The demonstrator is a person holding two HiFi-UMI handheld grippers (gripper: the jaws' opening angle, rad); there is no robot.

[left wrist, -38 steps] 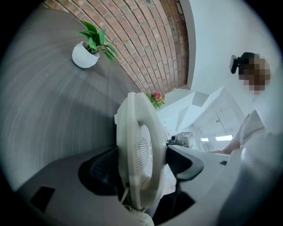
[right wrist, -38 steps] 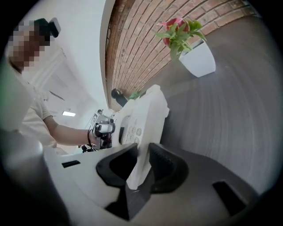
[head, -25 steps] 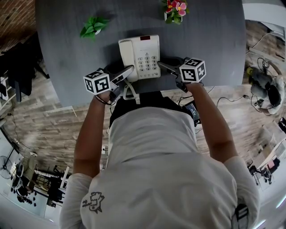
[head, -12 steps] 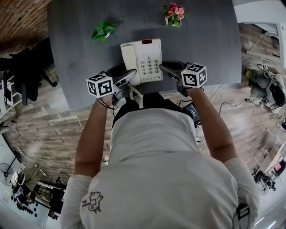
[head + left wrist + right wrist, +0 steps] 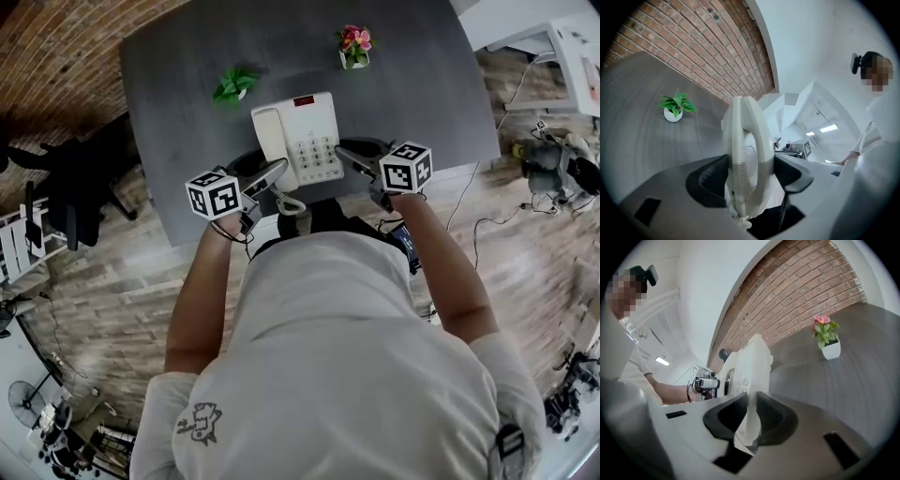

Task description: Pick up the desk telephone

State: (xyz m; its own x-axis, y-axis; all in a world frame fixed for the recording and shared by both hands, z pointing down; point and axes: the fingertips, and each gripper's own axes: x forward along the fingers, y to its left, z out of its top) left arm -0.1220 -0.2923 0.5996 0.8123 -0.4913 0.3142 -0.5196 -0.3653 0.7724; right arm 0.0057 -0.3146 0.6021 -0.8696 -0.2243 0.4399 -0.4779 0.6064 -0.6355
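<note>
The white desk telephone (image 5: 298,139) with a grey keypad and a red display hangs in the air over the near edge of the dark grey table (image 5: 422,84). My left gripper (image 5: 272,173) is shut on its left side, the pads pressing the handset end (image 5: 747,159); the coiled cord (image 5: 739,220) dangles below. My right gripper (image 5: 349,157) is shut on the phone's thin right edge (image 5: 750,394). In the right gripper view the keypad shows past the jaws, with the left gripper beyond it.
A small green plant (image 5: 234,84) in a white pot and a pink flower pot (image 5: 353,44) stand further back on the table. A black chair (image 5: 75,197) is at the left, cables and gear (image 5: 553,164) on the wood floor at the right.
Both grippers have risen together with the telephone held between them. It has come up off the table, which now looks smaller and farther below.
</note>
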